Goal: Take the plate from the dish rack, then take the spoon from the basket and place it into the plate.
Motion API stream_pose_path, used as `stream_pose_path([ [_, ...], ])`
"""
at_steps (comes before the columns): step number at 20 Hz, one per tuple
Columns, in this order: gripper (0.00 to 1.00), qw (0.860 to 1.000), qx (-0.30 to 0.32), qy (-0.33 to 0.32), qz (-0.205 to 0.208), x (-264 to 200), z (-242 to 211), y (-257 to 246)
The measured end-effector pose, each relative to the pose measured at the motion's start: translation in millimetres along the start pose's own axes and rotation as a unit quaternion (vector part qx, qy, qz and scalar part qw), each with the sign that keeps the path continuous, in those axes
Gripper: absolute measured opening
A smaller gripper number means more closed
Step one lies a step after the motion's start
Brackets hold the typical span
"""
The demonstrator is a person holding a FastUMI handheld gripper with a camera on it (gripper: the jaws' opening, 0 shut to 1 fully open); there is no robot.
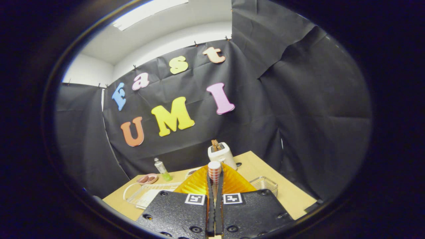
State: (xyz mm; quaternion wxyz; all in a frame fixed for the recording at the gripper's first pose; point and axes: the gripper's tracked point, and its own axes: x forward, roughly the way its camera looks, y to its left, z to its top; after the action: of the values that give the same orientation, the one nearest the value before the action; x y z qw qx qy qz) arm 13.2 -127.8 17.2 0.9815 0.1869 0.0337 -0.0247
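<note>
At my 10 o'clock a small pink dish (147, 179) sits on the table (292, 192), a green-capped tube (161, 169) standing just beside it. Nearer, a clear rack (146, 194) with a white wire rim lies at 11. Dead ahead, my jaws (214, 186) are closed on the spoon (214, 172); both fingers pinch its checked handle, whose rounded end pokes up at 12. The orange plate (199, 182) spreads just behind the fingers, already out of the rack. A white toaster (221, 155) stands beyond. At 1 o'clock sits the clear basket (264, 183). I judge 2 steps done; only lowering and releasing the spoon into the plate remains.
</note>
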Motion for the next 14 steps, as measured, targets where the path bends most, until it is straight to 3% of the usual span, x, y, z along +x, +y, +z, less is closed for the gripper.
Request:
stream_pose_path([
  [5, 0.06, 0.999, -0.009, 0.024, 0.03, -18.8, -74.8, 79.9],
  [14, 0.07, 0.994, 0.019, 0.093, 0.049, 0.1, -172.4, 132.5],
])
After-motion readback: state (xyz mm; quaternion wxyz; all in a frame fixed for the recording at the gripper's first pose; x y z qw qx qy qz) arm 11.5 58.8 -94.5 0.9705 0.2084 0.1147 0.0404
